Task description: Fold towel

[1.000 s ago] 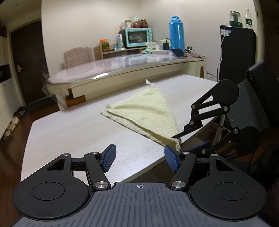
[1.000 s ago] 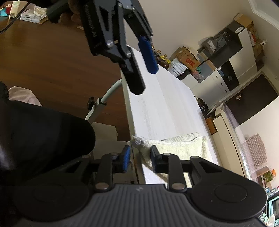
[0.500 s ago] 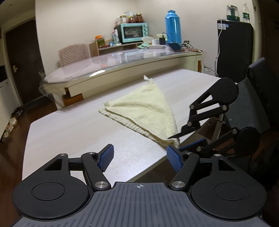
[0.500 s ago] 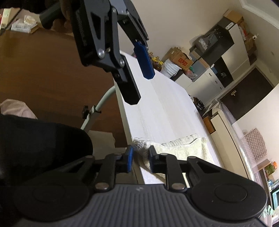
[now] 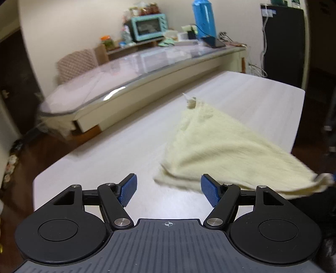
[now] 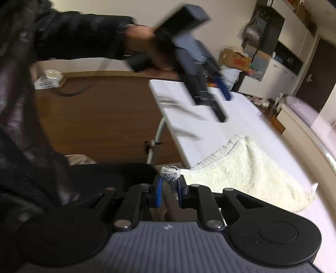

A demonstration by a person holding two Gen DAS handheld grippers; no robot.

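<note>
A pale yellow towel (image 5: 218, 151) lies folded into a triangle on the white table (image 5: 117, 155). Its near corner is lifted off the table at the right edge of the left wrist view. My right gripper (image 6: 169, 190) is shut on that frayed corner of the towel (image 6: 241, 168) and holds it raised beyond the table's edge. My left gripper (image 5: 168, 189) is open and empty above the table, just short of the towel's left fold. It also shows in the right wrist view (image 6: 212, 92), blurred, over the table.
A long glass-topped counter (image 5: 151, 69) runs behind the table with a teal oven (image 5: 150, 26) and a blue flask (image 5: 204, 19). A black cabinet (image 5: 282, 44) stands at the far right. Wooden floor (image 6: 100, 113) and a table leg (image 6: 155, 142) lie below the table's edge.
My right gripper has closed on the towel's near corner and lifted it off the table. My left gripper has moved forward over the table toward the towel, still open.
</note>
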